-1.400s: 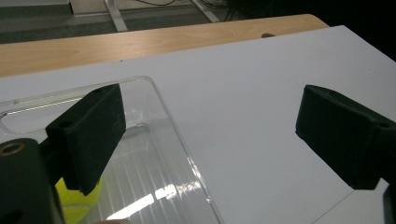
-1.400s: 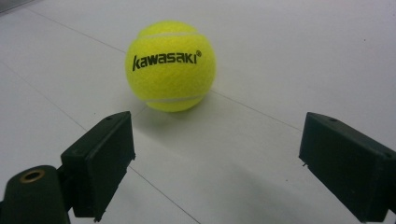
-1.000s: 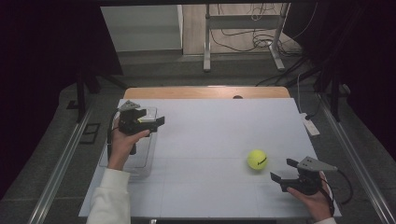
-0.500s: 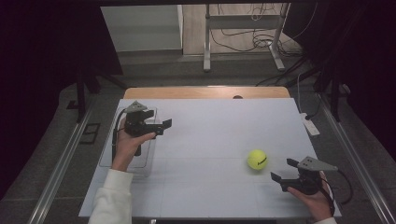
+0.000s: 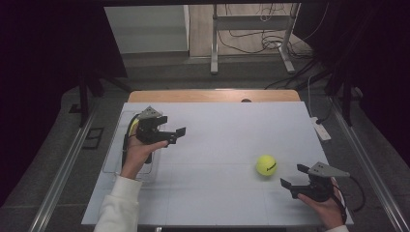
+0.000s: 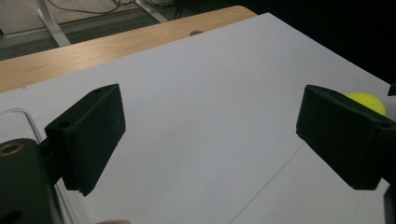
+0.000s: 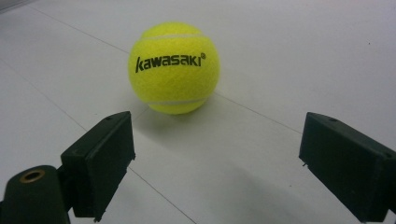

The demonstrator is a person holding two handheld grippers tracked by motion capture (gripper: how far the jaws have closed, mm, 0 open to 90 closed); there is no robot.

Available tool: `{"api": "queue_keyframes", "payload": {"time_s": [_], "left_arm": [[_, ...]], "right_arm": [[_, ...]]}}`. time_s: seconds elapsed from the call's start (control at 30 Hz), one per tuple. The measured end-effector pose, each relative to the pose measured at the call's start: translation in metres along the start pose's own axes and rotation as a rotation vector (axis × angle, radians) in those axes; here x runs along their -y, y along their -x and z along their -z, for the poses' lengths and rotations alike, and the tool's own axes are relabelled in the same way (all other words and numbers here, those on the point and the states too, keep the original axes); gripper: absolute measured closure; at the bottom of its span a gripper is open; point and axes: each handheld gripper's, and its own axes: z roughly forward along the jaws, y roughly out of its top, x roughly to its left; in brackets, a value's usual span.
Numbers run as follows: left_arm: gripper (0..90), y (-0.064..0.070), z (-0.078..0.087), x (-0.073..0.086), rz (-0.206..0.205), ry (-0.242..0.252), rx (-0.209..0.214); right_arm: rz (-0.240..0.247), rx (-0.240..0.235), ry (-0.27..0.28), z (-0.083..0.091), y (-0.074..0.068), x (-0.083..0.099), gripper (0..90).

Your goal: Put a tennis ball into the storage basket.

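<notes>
The white rectangular surface [image 5: 217, 145] carries a clear plastic tray [image 5: 113, 157] at its left edge; something yellow shows inside. Near right lies a yellow felt tennis ball [image 7: 173, 67], probably light, springy and prone to rolling; grip across its middle. The right gripper [image 5: 296, 176] stands wide just beside it; the left gripper [image 5: 175, 135] hovers wide.

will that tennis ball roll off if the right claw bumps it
Probably: the tennis ball is round and sits free on the flat white table, so a nudge should send it rolling. Its fuzzy felt likely grips well. The right claw stands open just short of it, wide enough to straddle it.
</notes>
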Motion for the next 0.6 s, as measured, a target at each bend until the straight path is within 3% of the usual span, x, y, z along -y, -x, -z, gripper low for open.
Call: {"api": "queue_keyframes", "payload": {"time_s": [0.6], "left_arm": [[9.5, 0.019, -0.019, 0.002, -0.045, -0.052, 0.039]], "right_arm": [[0.002, -0.001, 0.002, 0.0, -0.001, -0.001, 10.2]]}}
